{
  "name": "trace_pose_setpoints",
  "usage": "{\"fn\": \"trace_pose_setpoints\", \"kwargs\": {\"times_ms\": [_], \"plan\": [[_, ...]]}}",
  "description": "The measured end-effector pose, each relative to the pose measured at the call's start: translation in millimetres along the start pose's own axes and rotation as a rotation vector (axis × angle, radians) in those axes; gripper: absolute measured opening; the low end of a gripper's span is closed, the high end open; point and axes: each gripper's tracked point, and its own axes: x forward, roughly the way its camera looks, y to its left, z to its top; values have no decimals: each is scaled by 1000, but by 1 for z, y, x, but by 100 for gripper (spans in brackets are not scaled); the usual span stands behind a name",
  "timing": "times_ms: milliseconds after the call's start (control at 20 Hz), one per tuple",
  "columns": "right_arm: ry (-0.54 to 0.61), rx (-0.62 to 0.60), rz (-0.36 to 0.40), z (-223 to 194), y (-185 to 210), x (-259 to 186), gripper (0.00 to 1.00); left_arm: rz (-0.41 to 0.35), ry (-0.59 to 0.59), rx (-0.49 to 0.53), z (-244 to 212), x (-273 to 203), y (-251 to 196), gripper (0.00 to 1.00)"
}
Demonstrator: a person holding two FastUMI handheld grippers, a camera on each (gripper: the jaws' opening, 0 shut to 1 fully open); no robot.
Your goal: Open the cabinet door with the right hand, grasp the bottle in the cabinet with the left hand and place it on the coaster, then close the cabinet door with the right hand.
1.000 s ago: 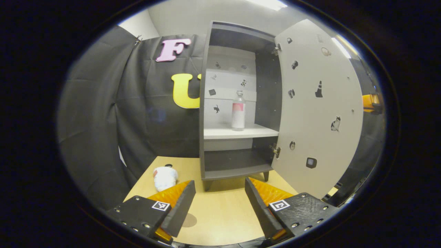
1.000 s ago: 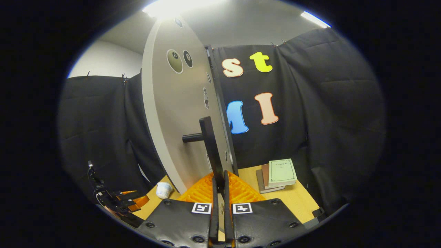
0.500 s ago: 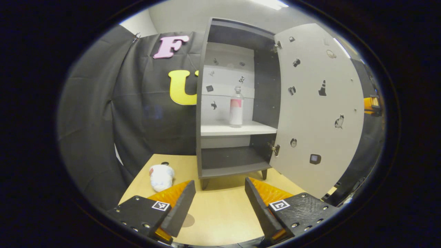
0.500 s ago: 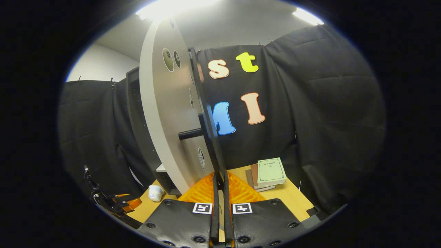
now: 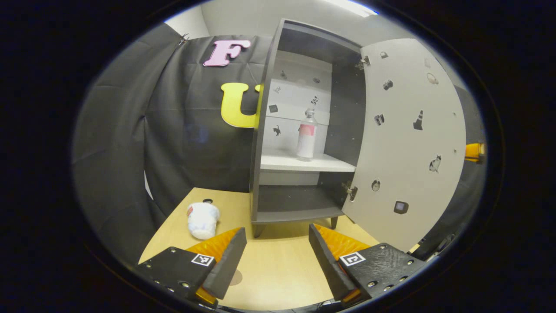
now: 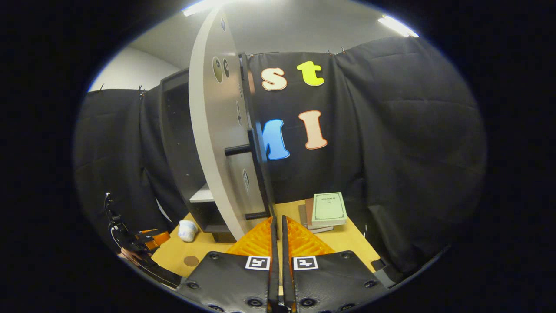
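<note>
Door (image 5: pixel 408 143) swung wider | right hand-held gripper (image 6: pixel 278 226) clenched (off handle (image 6: pixel 256 174)) | left hand-held gripper (image 5: pixel 277 243) released

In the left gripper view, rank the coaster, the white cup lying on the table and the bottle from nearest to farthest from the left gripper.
1. Coaster: on the table beside the left gripper, low left.
2. White cup: lying on its side, farther left.
3. Bottle: upright on the cabinet's shelf, farthest back.
</note>
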Motion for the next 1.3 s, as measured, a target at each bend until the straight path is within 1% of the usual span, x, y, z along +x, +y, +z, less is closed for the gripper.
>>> {"fn": "trace_pose_setpoints", "kwargs": {"times_ms": [50, 200, 250, 350, 400, 450, 500, 550, 600, 650, 800, 850, 900, 1000, 1050, 1100, 1150, 1200, 1250, 1300], "plan": [[2, 12, -23, 0, -8, -5, 3, -4, 0, -5, 1, 0, 1, 89], [-21, 50, -83, 10, -30, -7, 3, -16, -17, -14, 4, 3, 3, 89], [-20, 48, -108, 14, -40, -6, 2, -15, -22, -14, 5, 7, 4, 87], [-21, 36, -144, 24, -53, -4, 2, -2, -19, -15, 2, 12, 9, 89], [-30, 30, -163, 30, -60, -2, 0, 3, -25, -19, 3, 9, 11, 89], [-41, 32, -181, 35, -65, 1, 0, 5, -31, -24, 3, 7, 14, 87], [-52, 47, -195, 39, -70, 7, 3, 5, -33, -27, 2, 6, 15, 89], [-67, 73, -202, 44, -74, 13, 2, 6, -34, -27, 1, 4, 18, 89], [-82, 102, -207, 47, -77, 19, 0, 8, -33, -24, 1, 4, 21, 89], [-95, 128, -218, 51, -82, 27, 2, 13, -34, -18, 3, 4, 25, 89], [-102, 190, -235, 51, -98, 46, 2, 19, -48, 3, 17, 10, 29, 89], [-96, 197, -243, 52, -105, 56, 2, 15, -57, 11, 26, 13, 28, 91], [-93, 194, -249, 51, -108, 59, 0, 10, -67, 17, 38, 20, 29, 89], [-95, 174, -258, 54, -115, 73, 0, -9, -80, 25, 57, 38, 25, 89], [-93, 165, -256, 55, -114, 78, 8, -18, -86, 25, 64, 47, 21, 89], [-88, 157, -254, 55, -115, 86, 19, -21, -93, 20, 75, 58, 18, 89], [-83, 148, -250, 56, -115, 91, 23, -16, -96, 10, 84, 68, 16, 87], [-82, 126, -264, 56, -119, 96, 26, -7, -97, -7, 93, 78, 14, 87], [-89, 93, -288, 57, -125, 100, 26, -8, -96, -28, 100, 90, 10, 89], [-97, 66, -304, 58, -129, 103, 28, -14, -94, -47, 106, 99, 5, 87]]}}
